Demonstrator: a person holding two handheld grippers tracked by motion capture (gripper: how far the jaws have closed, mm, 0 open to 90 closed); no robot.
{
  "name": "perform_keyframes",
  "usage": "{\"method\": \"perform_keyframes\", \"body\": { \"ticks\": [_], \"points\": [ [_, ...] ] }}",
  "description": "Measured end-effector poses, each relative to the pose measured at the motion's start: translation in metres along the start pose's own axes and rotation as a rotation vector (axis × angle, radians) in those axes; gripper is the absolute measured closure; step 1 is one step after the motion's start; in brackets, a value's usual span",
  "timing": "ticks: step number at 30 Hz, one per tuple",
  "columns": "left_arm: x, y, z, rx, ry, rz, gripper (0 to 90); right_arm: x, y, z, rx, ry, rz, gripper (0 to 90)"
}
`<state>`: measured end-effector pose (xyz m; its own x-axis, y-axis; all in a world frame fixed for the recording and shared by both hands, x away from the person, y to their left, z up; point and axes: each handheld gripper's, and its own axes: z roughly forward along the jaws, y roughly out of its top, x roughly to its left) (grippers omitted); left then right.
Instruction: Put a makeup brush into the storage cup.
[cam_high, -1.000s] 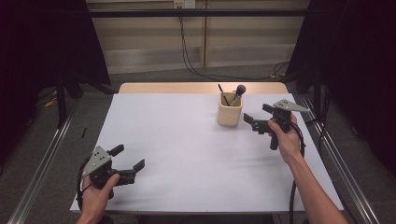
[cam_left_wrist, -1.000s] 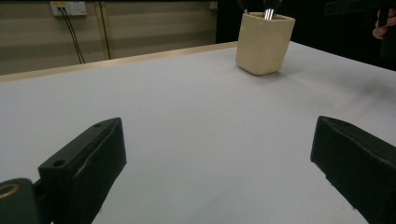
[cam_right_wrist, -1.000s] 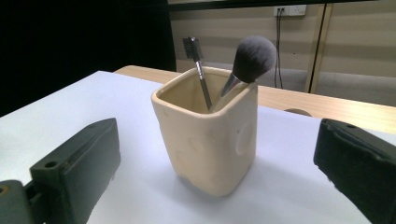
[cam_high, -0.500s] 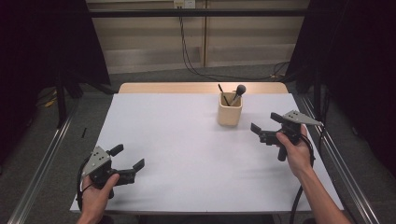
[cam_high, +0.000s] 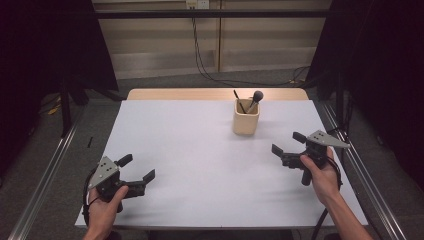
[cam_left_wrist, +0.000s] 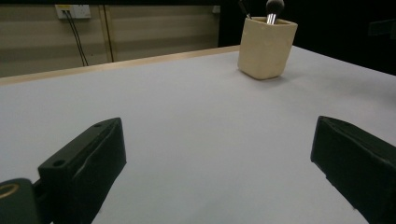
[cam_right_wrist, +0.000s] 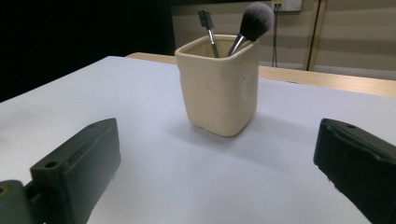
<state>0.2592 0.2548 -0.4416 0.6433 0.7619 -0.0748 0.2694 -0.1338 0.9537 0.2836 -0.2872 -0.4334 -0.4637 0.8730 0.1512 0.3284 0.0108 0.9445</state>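
Observation:
A cream square cup (cam_high: 245, 122) (cam_left_wrist: 266, 46) (cam_right_wrist: 218, 86) stands upright on the white table (cam_high: 200, 150), toward the back right. It holds a fluffy makeup brush (cam_high: 256, 97) (cam_right_wrist: 254, 21) and a thin spoolie brush (cam_high: 238, 101) (cam_right_wrist: 207, 28). My right gripper (cam_high: 287, 143) (cam_right_wrist: 215, 177) is open, held near the right edge, in front and to the right of the cup, with nothing between its jaws. At the front left corner my left gripper (cam_high: 137, 167) (cam_left_wrist: 217, 172) rests open and empty.
A wooden strip (cam_high: 215, 94) runs along the table's far edge. Metal rails (cam_high: 45, 180) flank both sides. Cables (cam_high: 200, 55) hang down the back wall. The white surface between the grippers is bare.
My right gripper has drawn back from beside the cup, moving toward the person and to the right. The left gripper has stayed where it was.

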Motion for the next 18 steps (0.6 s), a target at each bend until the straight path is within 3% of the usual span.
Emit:
{"method": "perform_keyframes", "body": {
  "ticks": [18],
  "points": [
    [-0.002, -0.004, -0.007, 0.009, 0.011, -0.003, 3.4, 0.007, -0.026, -0.035, 0.001, -0.032, -0.013, 0.3]
  ]
}}
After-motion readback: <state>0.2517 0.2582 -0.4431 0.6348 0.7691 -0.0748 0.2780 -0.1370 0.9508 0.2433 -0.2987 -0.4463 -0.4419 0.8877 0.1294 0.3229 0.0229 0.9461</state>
